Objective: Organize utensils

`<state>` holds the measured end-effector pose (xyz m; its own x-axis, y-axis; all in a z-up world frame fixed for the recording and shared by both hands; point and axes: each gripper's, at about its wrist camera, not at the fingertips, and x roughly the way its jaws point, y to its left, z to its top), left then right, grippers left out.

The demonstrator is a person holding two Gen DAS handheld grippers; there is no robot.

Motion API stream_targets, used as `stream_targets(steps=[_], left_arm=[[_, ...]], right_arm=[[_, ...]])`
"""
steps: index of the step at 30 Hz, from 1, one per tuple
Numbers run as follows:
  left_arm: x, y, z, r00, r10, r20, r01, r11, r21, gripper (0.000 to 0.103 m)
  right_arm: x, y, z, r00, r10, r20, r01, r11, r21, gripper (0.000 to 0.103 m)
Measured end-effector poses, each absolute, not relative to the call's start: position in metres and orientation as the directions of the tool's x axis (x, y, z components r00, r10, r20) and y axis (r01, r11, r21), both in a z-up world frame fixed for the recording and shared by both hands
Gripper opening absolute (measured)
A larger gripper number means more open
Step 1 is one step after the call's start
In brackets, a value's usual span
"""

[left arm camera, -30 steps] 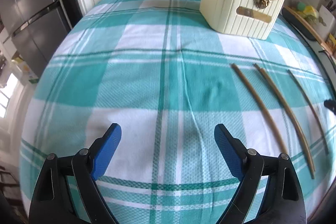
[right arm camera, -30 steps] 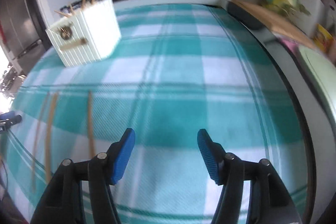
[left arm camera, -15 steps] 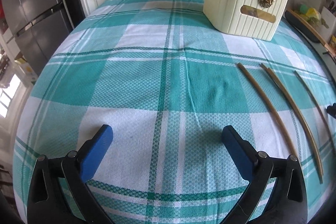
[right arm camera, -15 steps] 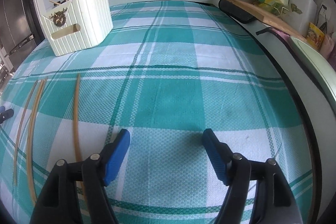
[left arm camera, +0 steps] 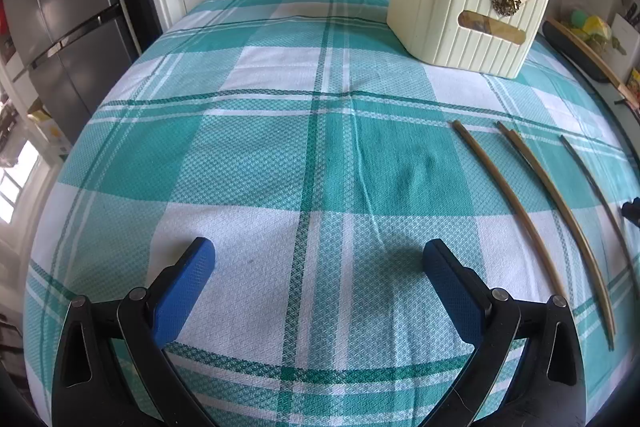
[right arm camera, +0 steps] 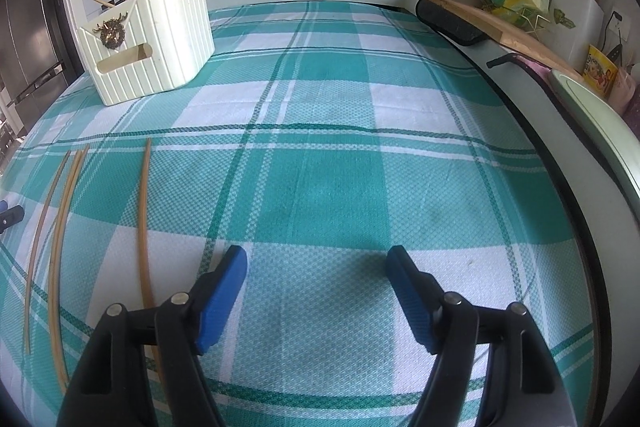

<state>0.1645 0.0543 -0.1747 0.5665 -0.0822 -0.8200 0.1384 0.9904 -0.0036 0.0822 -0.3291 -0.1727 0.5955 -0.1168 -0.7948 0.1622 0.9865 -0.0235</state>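
the right gripper (right arm camera: 316,269) gapes over plaid cloth (right arm camera: 340,167), chopsticks (right arm camera: 143,227) left, cream caddy (right arm camera: 148,39) beyond.

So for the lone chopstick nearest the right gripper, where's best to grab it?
Grip the lone chopstick near mid-length, coming straight down with the open right gripper, fingers straddling its width. It lies flat on the tablecloth, so probably only its thin sides give purchase.

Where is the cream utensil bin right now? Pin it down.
The cream bin stands at the far end of the checked tablecloth, upper right in the left wrist view, upper left in the right wrist view, beyond the loose chopsticks.
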Motion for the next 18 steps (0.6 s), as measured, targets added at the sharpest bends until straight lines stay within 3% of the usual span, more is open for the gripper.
stream_targets(steps=[13, 18], left_arm=[[0.164, 0.056, -0.174, 0.562, -0.082, -0.823, 0.127, 0.992, -0.012, 0.102], [0.141, 0.034, -0.147, 0.567, -0.259, -0.782, 0.141, 0.966, -0.217, 0.103]], right_arm=[[0.082, -0.329, -0.173, 0.596, -0.117, -0.795, 0.161, 0.987, -0.024, 0.074], [0.082, -0.329, -0.173, 0.596, -0.116, -0.794, 0.161, 0.987, -0.023, 0.074]])
